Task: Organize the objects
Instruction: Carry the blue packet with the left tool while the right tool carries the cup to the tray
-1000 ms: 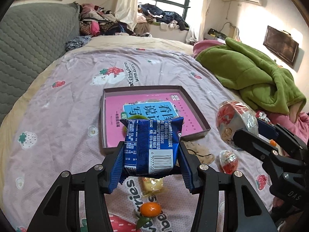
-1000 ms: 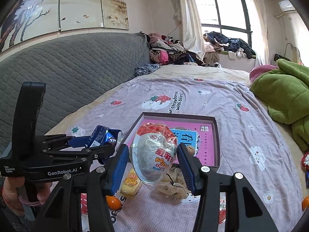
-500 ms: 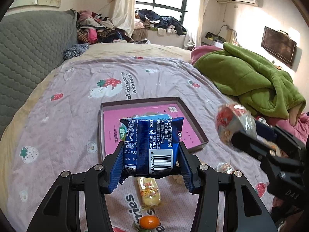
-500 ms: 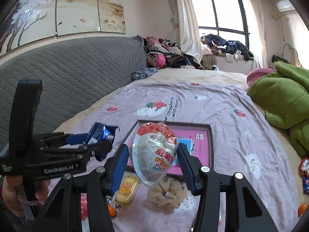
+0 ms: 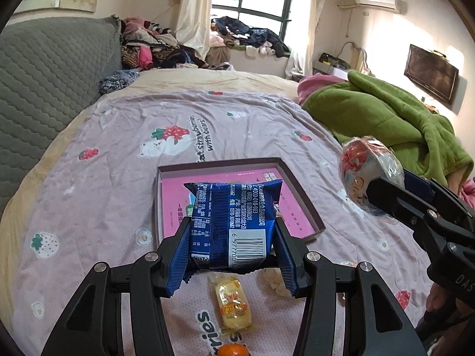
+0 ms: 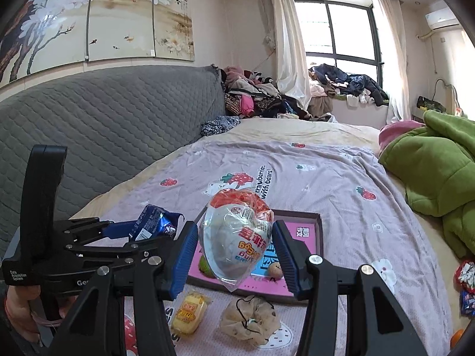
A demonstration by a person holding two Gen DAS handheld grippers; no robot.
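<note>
Bed (image 5: 118,154): covered by a mauve strawberry-print sheet; it carries all the items. A green blanket (image 5: 386,118) lies heaped at its right side.

Tray (image 5: 299,195): a shallow, dark-rimmed box tray with a pink printed floor, lying flat on the sheet ahead of both tools. In the right wrist view two small items already sit on its floor near the front edge.

Left hand-held gripper (image 5: 233,238): jaws closed on a blue snack packet (image 5: 234,219), held upright, barcode face toward the camera, long axis running away from the tool toward the tray. The packet is clear of the sheet.

Right hand-held gripper (image 6: 236,252): jaws closed on a plastic-wrapped toy egg (image 6: 237,234), red-topped end up, also clear of the sheet.

Loose items on the sheet, short of the tray's near rim: a yellow wrapped cake (image 5: 233,304), a beige scrunchie (image 6: 251,319), a small orange (image 5: 233,350).

Assessment: the tray lies straight ahead of and below both held items. The left tool appears in line with the tray's middle; the right tool with its near right part. Neither seems clearly nearer. Each load needs carrying forward past the near rim before release.
</note>
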